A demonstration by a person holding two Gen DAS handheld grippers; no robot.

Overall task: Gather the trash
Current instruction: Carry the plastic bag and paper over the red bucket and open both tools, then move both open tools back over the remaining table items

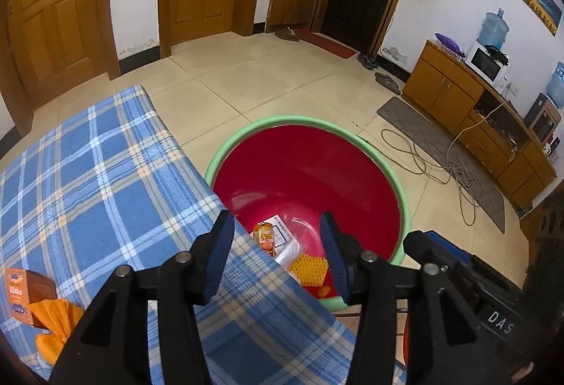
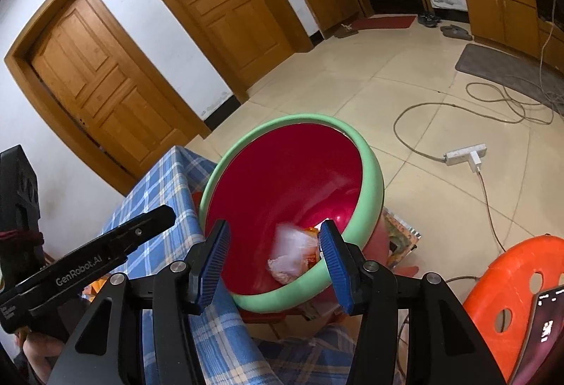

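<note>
A red basin with a green rim [image 1: 246,129] stands beside the blue plaid table; it also shows in the right wrist view [image 2: 373,170]. Inside lie an orange snack packet [image 1: 266,237], a white paper slip [image 1: 282,226], a yellow foam net [image 1: 310,267] and a clear plastic bag [image 2: 290,254]. My left gripper [image 1: 276,256] is open and empty above the table edge and the basin. My right gripper [image 2: 273,263] is open and empty over the basin's near rim. An orange box [image 1: 21,297] and an orange wrapper [image 1: 53,325] lie on the tablecloth at lower left.
The plaid tablecloth [image 1: 88,180] covers the table at left. An orange plastic stool [image 2: 511,293] stands at right with a phone [image 2: 544,332] on it. Cables [image 1: 440,166] and a power strip [image 2: 465,154] lie on the tiled floor. A wooden cabinet [image 1: 458,96] lines the right wall.
</note>
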